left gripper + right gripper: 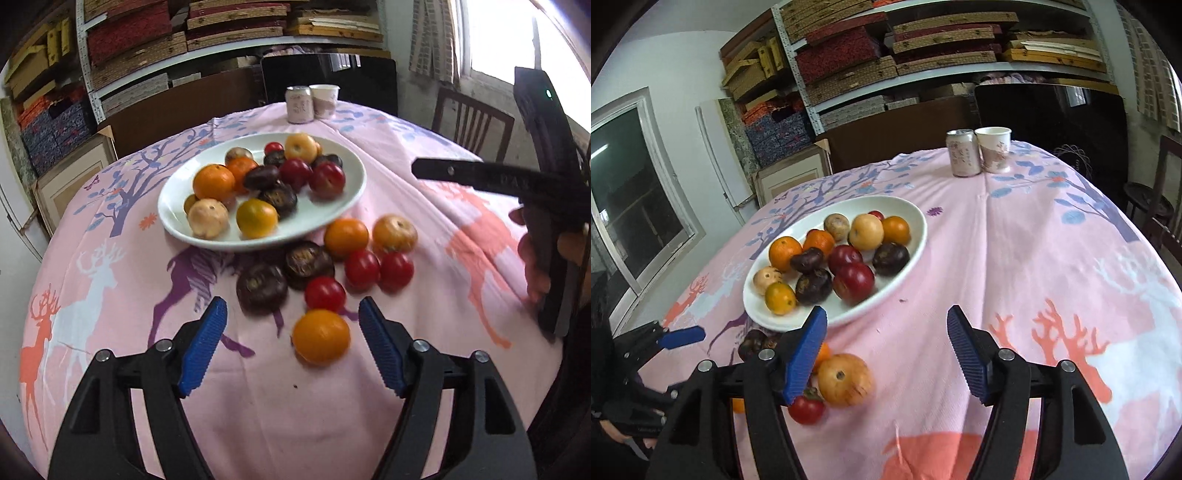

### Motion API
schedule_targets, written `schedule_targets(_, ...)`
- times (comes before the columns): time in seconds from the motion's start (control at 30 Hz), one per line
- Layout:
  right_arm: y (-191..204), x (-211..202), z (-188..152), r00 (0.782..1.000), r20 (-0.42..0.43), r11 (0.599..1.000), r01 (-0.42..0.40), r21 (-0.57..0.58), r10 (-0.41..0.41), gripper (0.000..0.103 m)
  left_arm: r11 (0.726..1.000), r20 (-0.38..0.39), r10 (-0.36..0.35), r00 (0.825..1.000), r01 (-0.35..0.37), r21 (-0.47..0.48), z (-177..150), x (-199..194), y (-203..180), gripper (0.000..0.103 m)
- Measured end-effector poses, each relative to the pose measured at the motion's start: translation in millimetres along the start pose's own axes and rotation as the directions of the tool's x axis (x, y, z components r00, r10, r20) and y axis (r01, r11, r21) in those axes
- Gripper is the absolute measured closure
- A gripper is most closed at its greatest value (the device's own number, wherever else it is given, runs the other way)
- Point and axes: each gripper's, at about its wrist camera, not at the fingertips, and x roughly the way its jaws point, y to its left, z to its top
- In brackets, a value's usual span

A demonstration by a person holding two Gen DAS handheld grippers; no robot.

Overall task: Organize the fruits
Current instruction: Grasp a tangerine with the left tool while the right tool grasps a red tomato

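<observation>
Two pairs of tongs hovered over a pink, deer-printed tabletop (424,155) where fruit waited to be sorted. The left tongs (291,328) stood well apart, their blue pads gripping nothing; an orange fruit (320,336) lay on the cloth between the fingertips, nearer the right-hand pad and touching neither. Just beyond it sat a loose cluster: three red fruits (325,294), two dark purple ones (261,288), another orange and a pale yellow fruit (394,233). Behind them a white plate (351,192) held a mixed heap of orange, red, purple and yellow fruit. The right tongs (886,354) were likewise spread wide and empty, over bare cloth, with a yellow fruit (844,379) and a red one (807,406) beside the left pad. A can (963,152) and a paper cup (995,149) stood touching at the far edge.
</observation>
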Motion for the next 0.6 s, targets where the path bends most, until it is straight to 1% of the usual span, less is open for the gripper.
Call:
schedule_targets(0.07, 0, 0, -6, 1.000, -0.017, 1.000, 0.001, 0.002, -0.001, 0.035, 1.000, -0.017, 0.000, 1.000, 0.000, 0.019, -9, 3, -11, 0.031)
schedule_targets(0.17, -1, -7, -9, 1.000, 0.002, 1.000, 0.000, 0.002, 0.000, 0.035, 1.000, -0.039, 0.000, 0.999, -0.001, -0.015, -10, 14, -10, 0.032)
schedule_targets(0.2, -1, -6, -9, 1.000, -0.006, 1.000, 0.004, -0.002, -0.004, 0.035, 0.999, -0.078, -0.016, 0.997, 0.014, -0.036, -10, 22, -7, 0.036)
schedule_targets(0.27, 2, -5, -11, 0.999, -0.026, 1.000, 0.020, -0.019, -0.021, 0.035, 0.995, -0.129, -0.068, 0.989, 0.057, -0.088, -8, 34, 1, 0.049)
schedule_targets(0.33, 8, -5, -14, 0.999, -0.044, 0.998, 0.023, -0.060, -0.026, 0.035, 0.990, -0.118, -0.098, 0.988, 0.085, -0.113, -9, 32, 5, 0.057)
schedule_targets(0.37, 11, -5, -14, 0.998, -0.049, 0.997, 0.024, -0.078, -0.028, 0.035, 0.989, -0.109, -0.110, 0.988, 0.098, -0.115, -9, 30, 5, 0.067)
schedule_targets(0.43, 16, -2, -15, 0.997, -0.063, 0.994, 0.026, -0.102, -0.033, 0.035, 0.984, -0.091, -0.121, 0.988, 0.108, -0.142, -11, 27, 11, 0.066)
schedule_targets(0.47, 17, 0, -15, 0.997, -0.074, 0.994, 0.024, -0.105, -0.032, 0.035, 0.978, -0.065, -0.137, 0.988, 0.125, -0.168, -12, 23, 16, 0.067)
schedule_targets(0.5, 17, 1, -16, 0.996, -0.083, 0.994, 0.017, -0.106, -0.026, 0.035, 0.970, -0.024, -0.151, 0.988, 0.143, -0.196, -13, 16, 23, 0.066)
schedule_targets(0.53, 18, 1, -16, 0.996, -0.089, 0.994, 0.008, -0.109, -0.018, 0.035, 0.966, 0.006, -0.147, 0.989, 0.145, -0.213, -14, 10, 27, 0.066)
schedule_targets(0.6, 24, -1, -21, 0.994, -0.108, 0.991, -0.025, -0.135, 0.011, 0.039, 0.960, 0.043, -0.131, 0.990, 0.137, -0.242, -14, 6, 32, 0.066)
